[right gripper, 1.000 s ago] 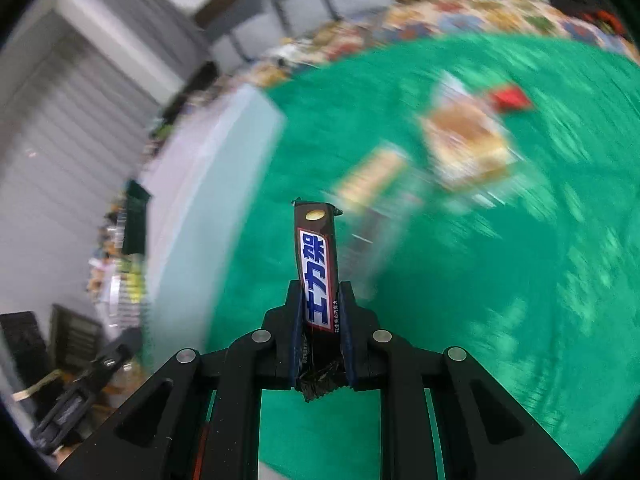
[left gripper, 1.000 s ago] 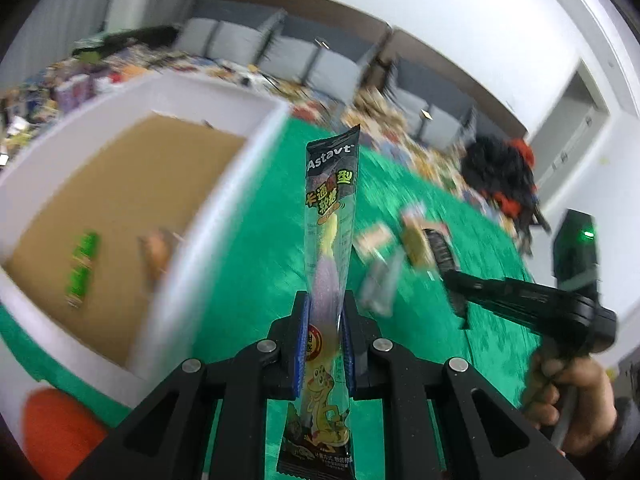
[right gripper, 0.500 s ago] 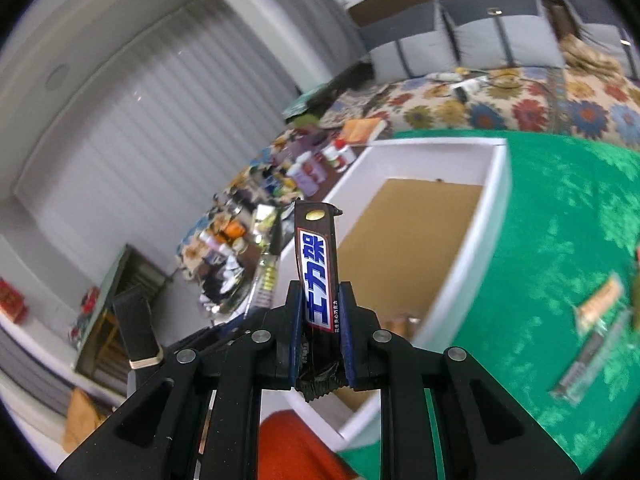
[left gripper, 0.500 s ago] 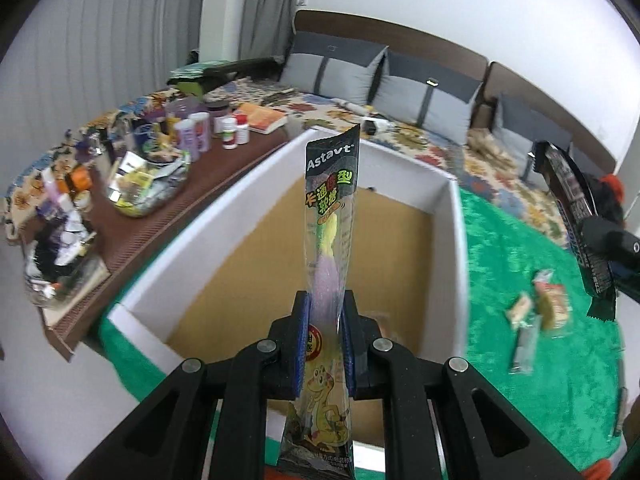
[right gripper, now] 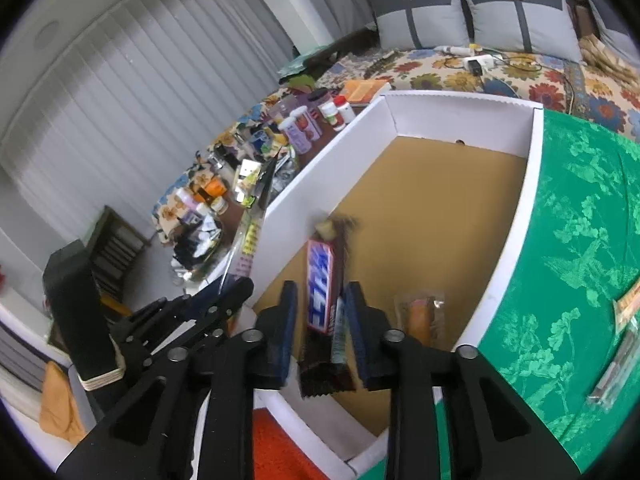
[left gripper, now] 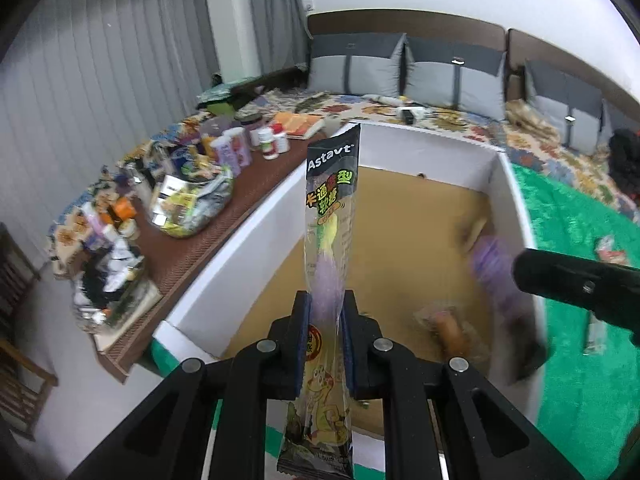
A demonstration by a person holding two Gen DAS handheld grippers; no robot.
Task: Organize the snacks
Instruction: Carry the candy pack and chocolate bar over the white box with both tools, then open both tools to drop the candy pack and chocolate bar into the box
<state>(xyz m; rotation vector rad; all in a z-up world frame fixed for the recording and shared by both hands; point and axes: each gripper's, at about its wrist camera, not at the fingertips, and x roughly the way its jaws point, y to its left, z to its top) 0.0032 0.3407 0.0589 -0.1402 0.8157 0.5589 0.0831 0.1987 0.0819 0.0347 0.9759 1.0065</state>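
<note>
In the left wrist view the left tool sits at bottom centre, its pads pressed tight on a tall gummy pack that stands upright between them, its top reaching mid-frame. Behind the pack lies a white box with a brown floor, filling the centre and right. A wrapped sausage lies on that floor at lower right, with a blurred purple shape just above it. The right tool's black body enters from the right edge, over the box's right wall.

In the right wrist view the right tool is at bottom centre and its jaws are opening: a dark chocolate bar with a blue and white label sits between them, tilted and blurred, with a gap at each side, so the pads no longer press it. The bar is over the near end of the box. The sausage lies just right of the bar. Green cloth covers the tabletop at right, with two snacks at the right edge
</note>
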